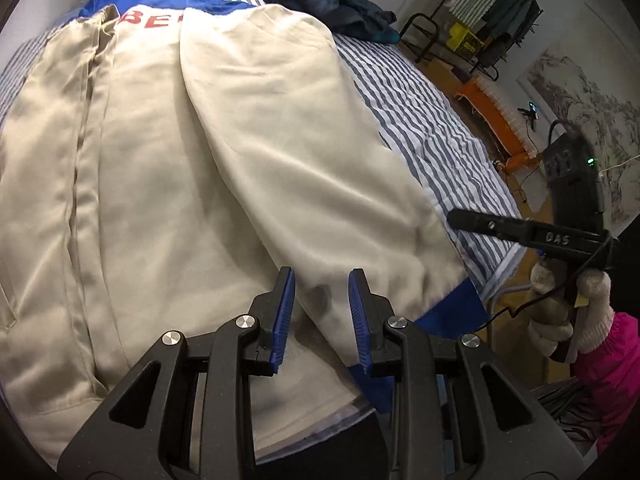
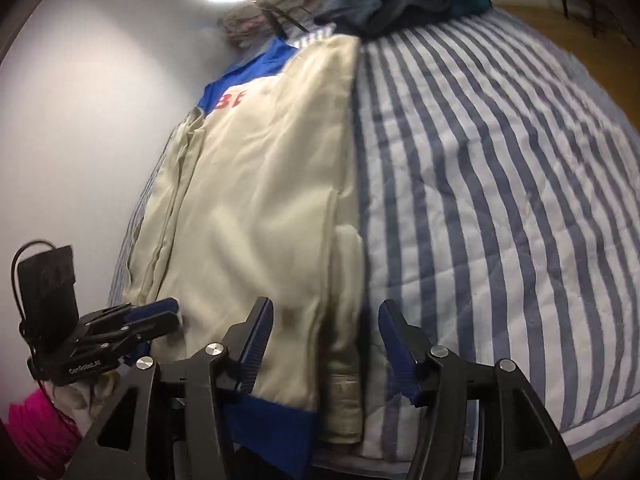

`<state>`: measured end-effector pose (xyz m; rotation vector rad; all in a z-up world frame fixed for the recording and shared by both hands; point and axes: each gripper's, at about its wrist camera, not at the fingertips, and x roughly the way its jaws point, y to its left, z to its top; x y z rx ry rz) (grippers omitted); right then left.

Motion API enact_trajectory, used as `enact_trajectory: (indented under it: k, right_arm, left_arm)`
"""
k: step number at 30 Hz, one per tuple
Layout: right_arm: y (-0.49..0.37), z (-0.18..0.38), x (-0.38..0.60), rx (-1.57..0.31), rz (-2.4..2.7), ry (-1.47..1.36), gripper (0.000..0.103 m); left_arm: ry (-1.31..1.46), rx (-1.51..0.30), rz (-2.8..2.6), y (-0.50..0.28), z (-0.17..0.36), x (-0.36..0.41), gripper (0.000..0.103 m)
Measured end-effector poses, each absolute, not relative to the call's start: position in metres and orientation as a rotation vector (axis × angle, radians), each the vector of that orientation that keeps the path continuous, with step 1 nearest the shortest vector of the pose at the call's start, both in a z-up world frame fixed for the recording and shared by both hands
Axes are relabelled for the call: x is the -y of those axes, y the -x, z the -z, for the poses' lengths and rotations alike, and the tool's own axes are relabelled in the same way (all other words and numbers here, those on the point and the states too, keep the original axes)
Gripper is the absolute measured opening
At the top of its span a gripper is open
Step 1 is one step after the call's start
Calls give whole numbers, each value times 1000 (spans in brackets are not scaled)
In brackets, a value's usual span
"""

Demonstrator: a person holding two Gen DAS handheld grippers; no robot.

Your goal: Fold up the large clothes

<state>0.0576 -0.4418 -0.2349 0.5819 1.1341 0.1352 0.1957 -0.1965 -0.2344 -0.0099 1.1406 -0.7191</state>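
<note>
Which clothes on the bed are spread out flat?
The cream and blue jacket, lying flat with red letters near its collar. The dark blue clothes behind it are bunched in a heap.

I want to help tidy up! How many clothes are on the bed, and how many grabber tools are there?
Cream and blue jacket: 1
Dark blue clothes pile: 1
Grabber tools: 2, the left gripper and the right gripper
Total: 4 things, all on or over the striped bed
</note>
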Motion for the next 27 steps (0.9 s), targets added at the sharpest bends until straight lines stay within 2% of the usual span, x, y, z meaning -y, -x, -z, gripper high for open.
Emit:
enact_trajectory:
  k: [5, 6, 7, 9, 10, 14, 18, 22, 25, 27]
  right_arm:
    - [-56, 253, 438, -1149, -173, -647, 59]
    - [-57, 253, 436, -1150, -204, -679, 56]
    - [-57, 252, 436, -1148, -225, -696, 47]
    - [-60, 252, 428, -1172, -192, -649, 15]
    - [-60, 253, 425, -1184, -180, -629, 12]
    - [-61, 244, 414, -1179, -166, -594, 9]
    - [-61, 238, 413, -1163, -154, -615, 8]
    - [-61, 233, 414, -1171, -138, -581, 8]
    - [-64, 230, 412, -1162, -137, -599, 8]
    - [-67, 225, 411, -1148, -143, -608, 8]
  left_arm:
    - [70, -1167, 705, -206, 245, 204, 26]
    - [69, -1161, 703, -207, 246, 206, 26]
    - [61, -1153, 698, -209, 247, 209, 26]
    - [35, -1174, 692, -212, 259, 215, 26]
    - [14, -1196, 684, -214, 268, 219, 26]
    - [57, -1198, 679, -220, 260, 221, 26]
    - [77, -1082, 650, -228, 235, 221, 26]
    - [125, -1103, 622, -242, 245, 229, 26]
    - [-39, -1172, 581, -244, 266, 252, 26]
    - [-110, -1146, 576, -237, 268, 257, 27]
